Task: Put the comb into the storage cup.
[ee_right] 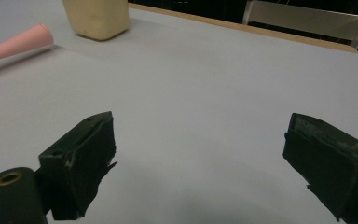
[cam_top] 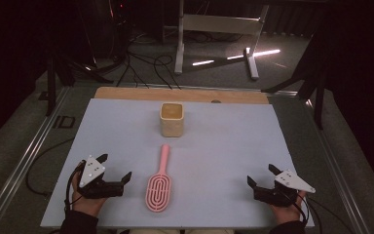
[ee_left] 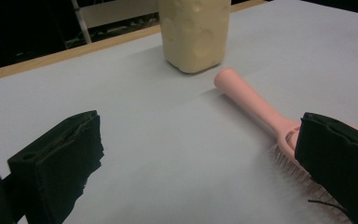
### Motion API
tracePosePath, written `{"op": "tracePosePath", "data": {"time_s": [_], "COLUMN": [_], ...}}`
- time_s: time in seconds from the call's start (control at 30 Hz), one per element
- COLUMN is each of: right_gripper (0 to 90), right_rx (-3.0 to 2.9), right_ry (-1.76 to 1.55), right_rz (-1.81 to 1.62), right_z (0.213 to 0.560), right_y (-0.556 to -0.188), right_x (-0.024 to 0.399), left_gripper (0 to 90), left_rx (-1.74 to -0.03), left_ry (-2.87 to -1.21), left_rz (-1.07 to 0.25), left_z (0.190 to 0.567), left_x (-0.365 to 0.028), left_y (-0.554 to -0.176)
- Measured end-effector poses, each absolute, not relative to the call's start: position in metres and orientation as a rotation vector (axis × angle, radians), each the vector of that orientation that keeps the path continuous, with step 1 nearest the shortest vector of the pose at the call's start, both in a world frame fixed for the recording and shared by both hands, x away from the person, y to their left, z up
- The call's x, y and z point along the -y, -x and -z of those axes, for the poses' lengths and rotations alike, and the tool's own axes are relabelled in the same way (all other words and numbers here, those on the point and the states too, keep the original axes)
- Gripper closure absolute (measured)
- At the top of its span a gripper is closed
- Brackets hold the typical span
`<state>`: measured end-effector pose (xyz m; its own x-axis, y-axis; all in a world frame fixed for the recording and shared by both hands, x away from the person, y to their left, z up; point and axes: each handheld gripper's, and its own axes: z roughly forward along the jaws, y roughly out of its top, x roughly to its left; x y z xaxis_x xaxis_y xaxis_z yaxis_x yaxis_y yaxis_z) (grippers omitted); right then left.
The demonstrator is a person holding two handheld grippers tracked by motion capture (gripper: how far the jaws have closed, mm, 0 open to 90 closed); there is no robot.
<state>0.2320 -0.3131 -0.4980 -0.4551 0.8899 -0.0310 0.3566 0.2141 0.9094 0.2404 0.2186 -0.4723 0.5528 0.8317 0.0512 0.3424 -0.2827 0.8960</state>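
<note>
Item 1, pink hairbrush (cam_top: 159, 184): lies flat on the counter (cam_top: 224, 146) near its front edge, a little left of centre, bristles down in the left gripper view, oval slotted head toward the person, handle pointing away toward the cup

Item 2, cream-yellow cup (cam_top: 172, 119): stands upright at mid-counter, beyond the handle tip of the brush and apart from it; open top visible in the high view

Item 3, left gripper (cam_top: 113, 169): held in the person's left hand (cam_top: 85, 202) at the front left of the counter, just beside the brush head; its fingers (ee_left: 60, 163) stand wide apart and grip nothing; in the left gripper view one finger sits in front of the brush head, whether it touches the bristles cannot be told

Item 4, right gripper (cam_top: 260, 176): held at the front right of the counter, well apart from the brush; its fingers (ee_right: 81, 158) are spread wide with bare counter between them, nothing held

Item 5, counter: pale blue-grey sheet over a wooden board, the wood showing as a strip along the far edge
</note>
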Motion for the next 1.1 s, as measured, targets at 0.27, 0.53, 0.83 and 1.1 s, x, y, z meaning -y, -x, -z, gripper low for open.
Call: {"op": "tracePosePath", "data": {"time_s": [0.27,0.53,0.83,1.1], "right_gripper": [8.9,8.9,8.9,8.9], "right_rx": [-1.922,-1.922,-1.924,-1.924], "right_ry": [-1.15,-1.15,-1.151,-1.15], "right_rz": [-1.21,-1.208,-1.208,-1.208], "right_z": [0.498,0.498,0.498,0.498], "right_y": [-0.232,-0.232,-0.232,-0.232], "right_x": [0.313,0.313,0.313,0.313], "left_gripper": [1.2,1.2,1.3,1.4], "left_rx": [-0.94,-0.924,-0.904,-0.885], "left_ry": [-1.877,-1.899,-1.927,-1.939], "left_rz": [-0.646,-0.627,-0.605,-0.577], "left_z": [0.473,0.474,0.476,0.475], "left_x": [-0.21,-0.201,-0.19,-0.182], "left_y": [-0.241,-0.242,-0.243,-0.243]}}
